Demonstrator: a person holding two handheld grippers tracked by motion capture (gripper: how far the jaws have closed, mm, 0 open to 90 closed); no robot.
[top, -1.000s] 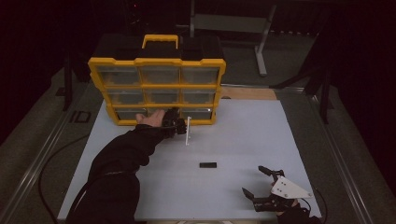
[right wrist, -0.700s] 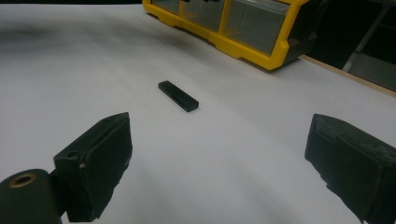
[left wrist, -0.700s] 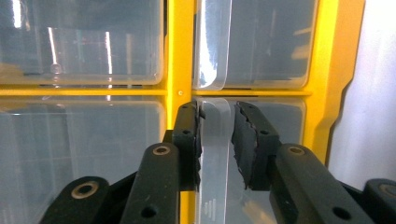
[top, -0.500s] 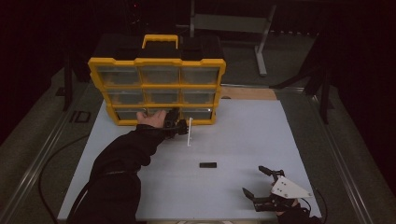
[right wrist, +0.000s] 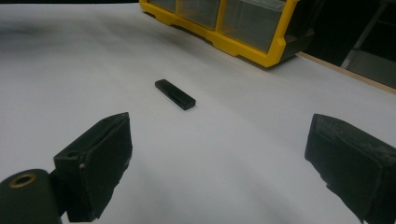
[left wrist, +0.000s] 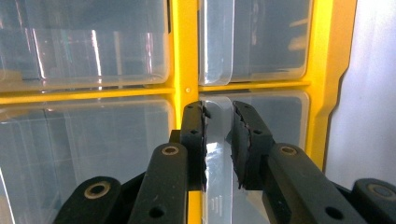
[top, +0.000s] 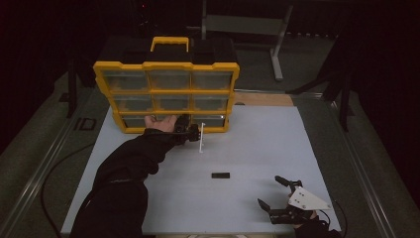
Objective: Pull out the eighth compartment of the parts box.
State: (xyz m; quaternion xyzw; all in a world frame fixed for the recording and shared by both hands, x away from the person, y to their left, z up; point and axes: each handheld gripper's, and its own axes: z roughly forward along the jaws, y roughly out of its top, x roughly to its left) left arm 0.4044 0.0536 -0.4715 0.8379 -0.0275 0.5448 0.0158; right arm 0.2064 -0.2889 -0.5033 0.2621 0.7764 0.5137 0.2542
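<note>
A yellow organizer [top: 166, 94] with clear drawers stands at the back of the white mat. My left gripper [top: 190, 131] reaches to its bottom row. In the left gripper view its jaws [left wrist: 218, 109] have just been closing and now pinch the clear pull tab [left wrist: 217, 140] of a lower drawer between the pads. My right gripper [top: 270, 191] rests near the front right edge, open, with nothing between its jaws [right wrist: 219, 140]. A small black block [top: 220, 175] lies flat on the mat ahead of it [right wrist: 175, 94].
The white mat [top: 257, 144] covers the table. A dark metal stand [top: 277, 44] is behind the organizer. A wooden strip [top: 262, 98] borders the mat at the back right. A cable [top: 54, 173] trails off the left side.
</note>
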